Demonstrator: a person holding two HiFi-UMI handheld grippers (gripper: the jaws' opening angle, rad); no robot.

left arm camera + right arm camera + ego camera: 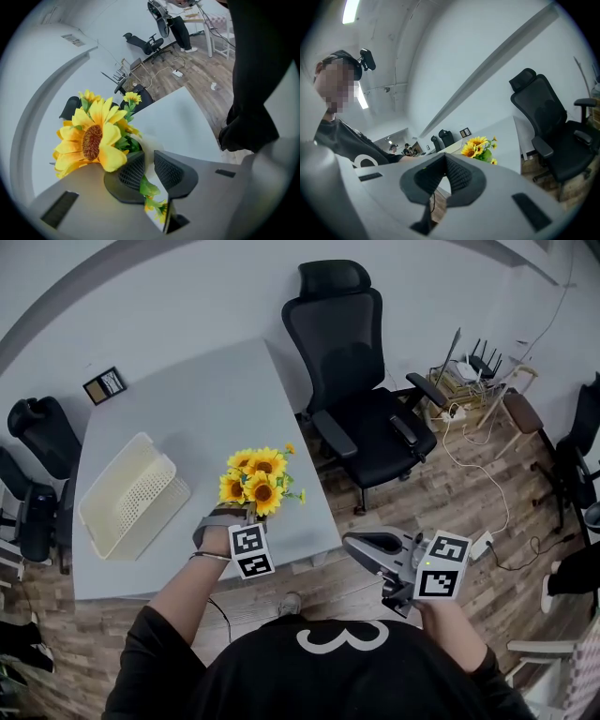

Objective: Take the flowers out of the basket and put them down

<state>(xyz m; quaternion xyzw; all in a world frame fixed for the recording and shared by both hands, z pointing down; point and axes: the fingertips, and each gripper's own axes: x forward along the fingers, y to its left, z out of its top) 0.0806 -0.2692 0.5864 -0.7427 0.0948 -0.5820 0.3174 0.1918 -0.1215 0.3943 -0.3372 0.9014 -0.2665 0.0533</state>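
Observation:
A bunch of yellow sunflowers (pixel 255 479) with green leaves stands over the front part of the grey table (pixel 187 399). My left gripper (pixel 247 514) is shut on its stems from the near side. In the left gripper view the blooms (pixel 91 138) rise left of the jaws (pixel 147 157), and green leaves show between the pads. The cream perforated basket (pixel 131 493) lies on the table left of the flowers, with nothing in it that I can see. My right gripper (pixel 349 545) hangs off the table's right front corner, shut and empty (pixel 445 156). From there the flowers (pixel 477 146) show in the distance.
A black office chair (pixel 361 399) stands right of the table. A small dark frame (pixel 103 385) lies at the table's far left corner. Other black chairs (pixel 37 442) crowd the left side. Cables and routers (pixel 469 381) lie on the wooden floor at the right.

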